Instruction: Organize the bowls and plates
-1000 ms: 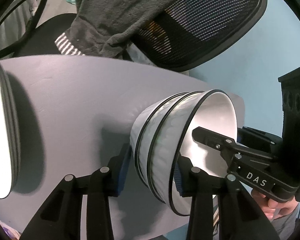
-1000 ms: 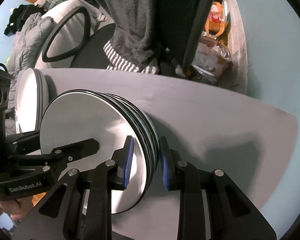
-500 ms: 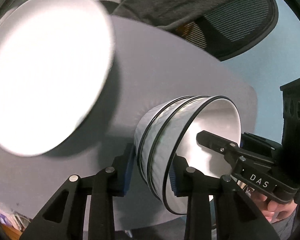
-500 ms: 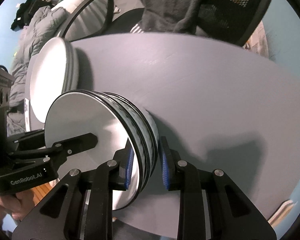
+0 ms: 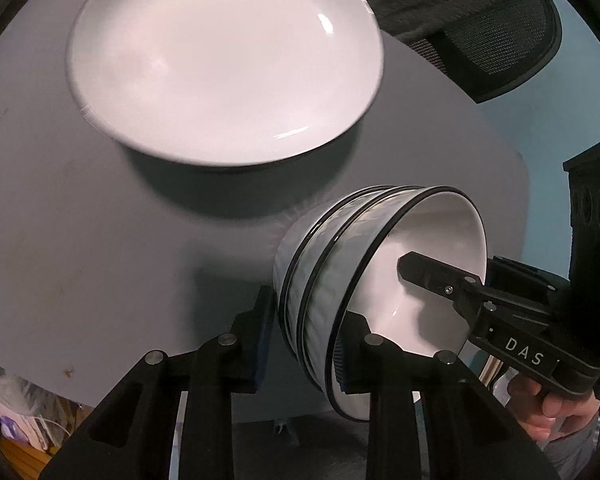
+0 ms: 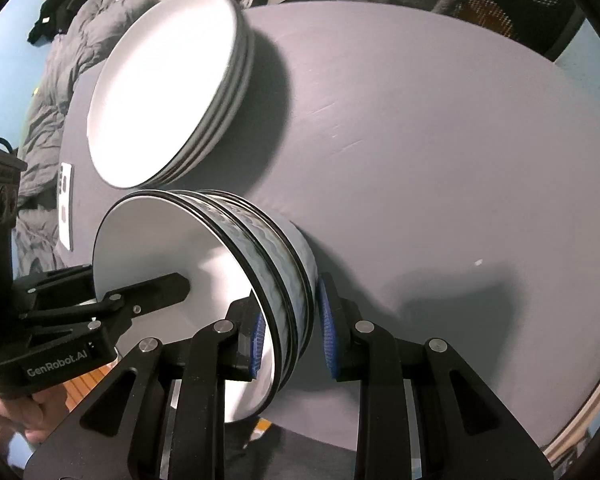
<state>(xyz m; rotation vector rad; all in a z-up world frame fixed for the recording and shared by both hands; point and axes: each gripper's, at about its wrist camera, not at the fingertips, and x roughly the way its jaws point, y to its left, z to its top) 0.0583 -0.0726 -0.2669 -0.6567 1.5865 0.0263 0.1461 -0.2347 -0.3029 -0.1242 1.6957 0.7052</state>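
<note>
A stack of white bowls [image 5: 328, 264] with black rims and ribbed walls hangs tilted just above the grey table [image 5: 80, 220], held from two sides. My left gripper [image 5: 302, 336] is closing on its near rim, one pad inside and one on the outer wall. The right gripper's finger [image 5: 432, 276] reaches into the bowl from the right. In the right wrist view my right gripper [image 6: 292, 326] is shut on the opposite rim of the bowl stack [image 6: 276, 256]. A stack of white plates [image 5: 228, 60] lies on the table just beyond, and is also seen as the plates [image 6: 160, 88].
A mesh office chair [image 5: 500, 40] with a grey garment draped over it stands behind the table [image 6: 440, 160]. A white phone-like object [image 6: 65, 204] lies at the table's left edge, near a grey jacket [image 6: 60, 80]. A hand [image 5: 548, 408] holds the right gripper.
Both grippers have carried the bowl stack across the table toward the plates, which now fill the upper part of the left wrist view. The left jaws have narrowed onto the rim.
</note>
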